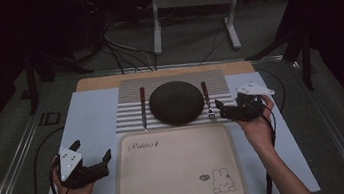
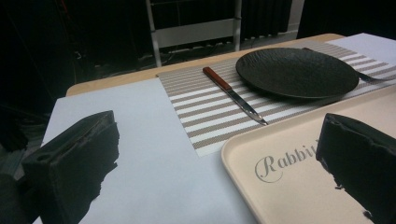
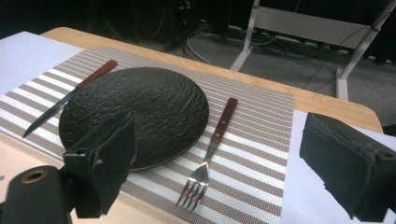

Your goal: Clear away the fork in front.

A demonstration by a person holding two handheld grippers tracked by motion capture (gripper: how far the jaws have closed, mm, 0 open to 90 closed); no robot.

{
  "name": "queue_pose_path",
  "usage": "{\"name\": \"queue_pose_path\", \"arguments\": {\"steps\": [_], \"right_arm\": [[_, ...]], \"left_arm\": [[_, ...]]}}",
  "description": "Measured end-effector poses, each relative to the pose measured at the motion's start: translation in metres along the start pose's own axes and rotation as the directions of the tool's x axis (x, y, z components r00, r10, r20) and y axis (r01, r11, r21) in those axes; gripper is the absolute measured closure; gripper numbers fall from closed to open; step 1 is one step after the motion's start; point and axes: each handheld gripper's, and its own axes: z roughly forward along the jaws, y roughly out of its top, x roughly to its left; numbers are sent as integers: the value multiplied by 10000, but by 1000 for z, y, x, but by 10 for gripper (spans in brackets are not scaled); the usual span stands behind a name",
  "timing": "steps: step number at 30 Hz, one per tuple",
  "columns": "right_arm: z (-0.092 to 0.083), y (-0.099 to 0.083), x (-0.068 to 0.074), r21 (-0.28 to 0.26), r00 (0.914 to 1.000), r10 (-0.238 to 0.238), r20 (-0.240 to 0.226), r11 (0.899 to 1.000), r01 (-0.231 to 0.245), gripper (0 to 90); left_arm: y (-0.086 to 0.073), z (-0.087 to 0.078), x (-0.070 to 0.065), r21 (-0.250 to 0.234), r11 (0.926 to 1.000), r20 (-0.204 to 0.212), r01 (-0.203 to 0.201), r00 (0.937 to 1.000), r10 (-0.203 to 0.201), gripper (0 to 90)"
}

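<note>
Place setting behind a tray on the worktop (image 1: 89,118).
A plate (image 1: 176,102) sat mid-mat (image 1: 129,116), with a knife (image 1: 143,107) to its left and a fork (image 1: 207,100) to its right; the tray (image 1: 177,169) lay in front, touching the mat's near edge.

Dim room, dark surroundings — soft focus, no glare

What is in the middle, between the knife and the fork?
A round black plate sits between the knife and the fork, all on the striped mat. The high view shows it best.
</note>
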Motion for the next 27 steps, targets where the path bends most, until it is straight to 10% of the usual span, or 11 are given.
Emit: {"name": "queue_pose_path", "arguments": {"steps": [27], "right_arm": [[58, 16, -18, 1353, 9985, 483, 259, 9895, -514, 112]], "left_arm": [[0, 1, 1, 10, 10000, -11, 5, 10000, -5, 0]]}}
